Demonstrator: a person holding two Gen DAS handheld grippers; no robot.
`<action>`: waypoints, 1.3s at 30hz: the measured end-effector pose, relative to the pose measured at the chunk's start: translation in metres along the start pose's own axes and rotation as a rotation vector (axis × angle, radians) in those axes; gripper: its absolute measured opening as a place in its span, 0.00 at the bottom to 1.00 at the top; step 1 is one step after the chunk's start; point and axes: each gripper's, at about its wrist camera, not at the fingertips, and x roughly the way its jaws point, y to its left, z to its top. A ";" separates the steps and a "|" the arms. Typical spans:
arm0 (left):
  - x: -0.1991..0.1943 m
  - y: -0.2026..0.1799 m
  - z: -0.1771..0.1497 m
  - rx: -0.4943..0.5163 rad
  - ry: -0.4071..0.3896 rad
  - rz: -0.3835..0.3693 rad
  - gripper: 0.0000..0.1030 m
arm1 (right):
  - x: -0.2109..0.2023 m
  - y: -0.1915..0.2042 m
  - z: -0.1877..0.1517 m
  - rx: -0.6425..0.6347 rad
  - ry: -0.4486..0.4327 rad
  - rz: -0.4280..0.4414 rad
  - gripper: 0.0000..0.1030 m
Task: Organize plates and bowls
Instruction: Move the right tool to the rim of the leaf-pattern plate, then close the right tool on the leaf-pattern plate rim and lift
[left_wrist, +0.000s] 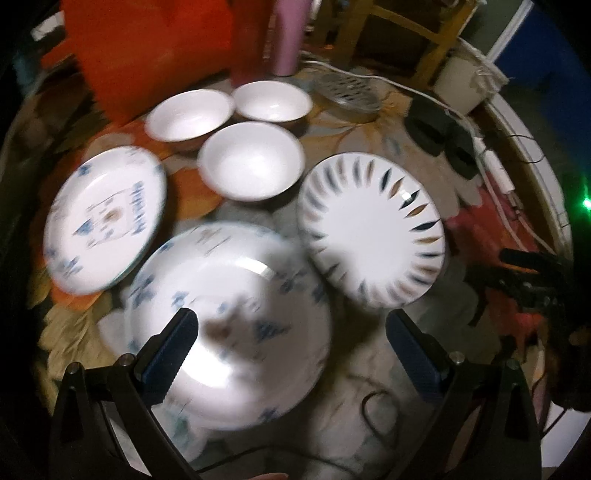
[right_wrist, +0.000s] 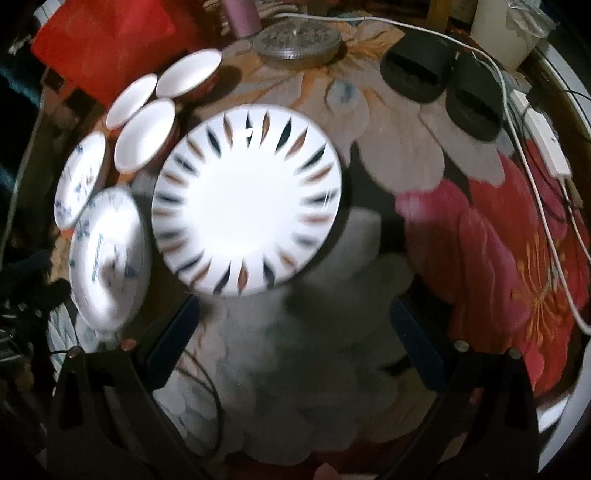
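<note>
Three white bowls sit in a cluster at the back of a floral cloth; they also show in the right wrist view. A blue-patterned plate lies at the left. A second blue-patterned plate lies nearest, under my open, empty left gripper. A leaf-rimmed plate lies to the right; it also shows in the right wrist view. My right gripper is open and empty just in front of the leaf-rimmed plate. Both blue plates appear at the left of the right wrist view.
A pink bottle, a red bag and a round metal lid stand at the back. Black slippers, a white pot and white cables with a power strip lie at the right.
</note>
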 end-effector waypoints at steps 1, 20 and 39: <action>0.003 -0.004 0.008 0.006 -0.004 -0.034 0.98 | 0.000 -0.006 0.009 0.000 -0.007 0.018 0.99; 0.089 -0.014 0.058 0.026 0.022 -0.095 0.59 | 0.025 -0.055 0.030 0.040 -0.042 0.199 0.92; 0.118 -0.012 0.058 0.034 0.112 -0.022 0.49 | 0.080 -0.063 0.057 0.111 0.054 0.289 0.52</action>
